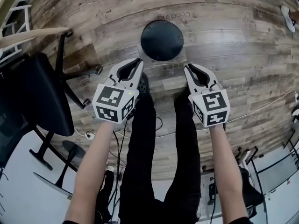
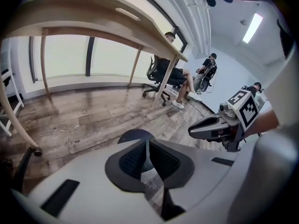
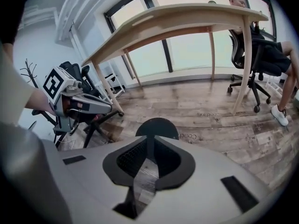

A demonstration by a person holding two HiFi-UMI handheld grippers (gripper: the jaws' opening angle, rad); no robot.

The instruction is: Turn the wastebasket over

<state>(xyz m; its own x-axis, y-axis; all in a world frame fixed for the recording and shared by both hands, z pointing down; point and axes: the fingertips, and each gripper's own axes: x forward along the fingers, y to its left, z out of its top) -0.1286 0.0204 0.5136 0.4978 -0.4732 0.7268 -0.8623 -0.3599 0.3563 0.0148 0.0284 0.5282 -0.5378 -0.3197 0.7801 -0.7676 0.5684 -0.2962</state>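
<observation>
Head view: wastebasket [image 1: 161,40] untouched; looks light, stiff; I'd pinch its rim.
Left gripper [image 1: 138,63], right gripper [image 1: 188,70]: closed, empty.

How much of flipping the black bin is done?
Nothing looks done: the round black wastebasket stands on the wooden floor, untouched. In hand: the left gripper and right gripper hang short of it, both shut and empty. To do: reach it, grip it, turn it over.
</observation>
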